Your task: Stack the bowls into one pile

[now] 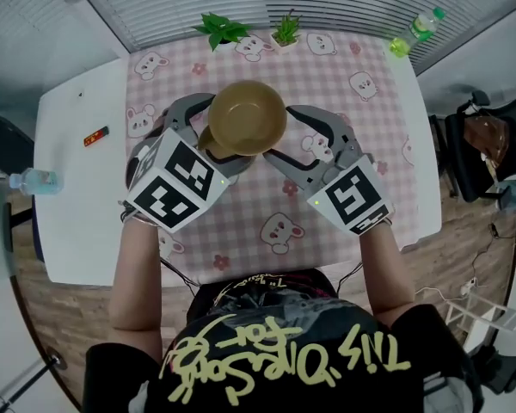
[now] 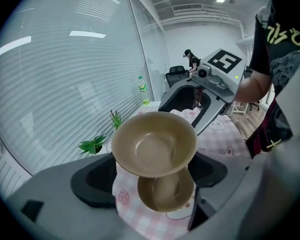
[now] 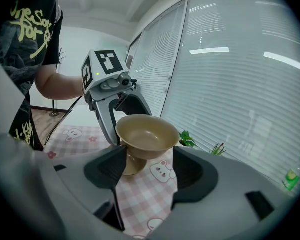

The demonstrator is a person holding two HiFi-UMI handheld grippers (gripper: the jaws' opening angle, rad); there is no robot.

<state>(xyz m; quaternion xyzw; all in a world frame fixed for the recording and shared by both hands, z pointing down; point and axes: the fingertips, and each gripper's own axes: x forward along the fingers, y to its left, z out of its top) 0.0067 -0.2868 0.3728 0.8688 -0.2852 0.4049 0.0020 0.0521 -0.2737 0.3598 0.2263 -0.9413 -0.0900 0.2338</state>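
A tan bowl point(image 1: 248, 117) hangs in the air over the pink checked cloth point(image 1: 378, 170). My left gripper point(image 1: 226, 136) is shut on it, one jaw at each side of the rim, as the left gripper view shows point(image 2: 155, 143). A second tan bowl point(image 1: 208, 142) stands on the cloth right below, mostly hidden in the head view; it shows open side up in the left gripper view point(image 2: 165, 194) and in the right gripper view point(image 3: 132, 165). My right gripper point(image 1: 278, 132) stands open at the lifted bowl's point(image 3: 146, 134) right side, its tips close to the rim.
Two small potted plants point(image 1: 222, 31) point(image 1: 285, 29) stand at the cloth's far edge. A green bottle point(image 1: 417, 31) is at the far right corner, a water bottle point(image 1: 33, 180) at the white table's left edge, and a small red item point(image 1: 95, 136) nearby. A chair point(image 1: 477, 153) stands to the right.
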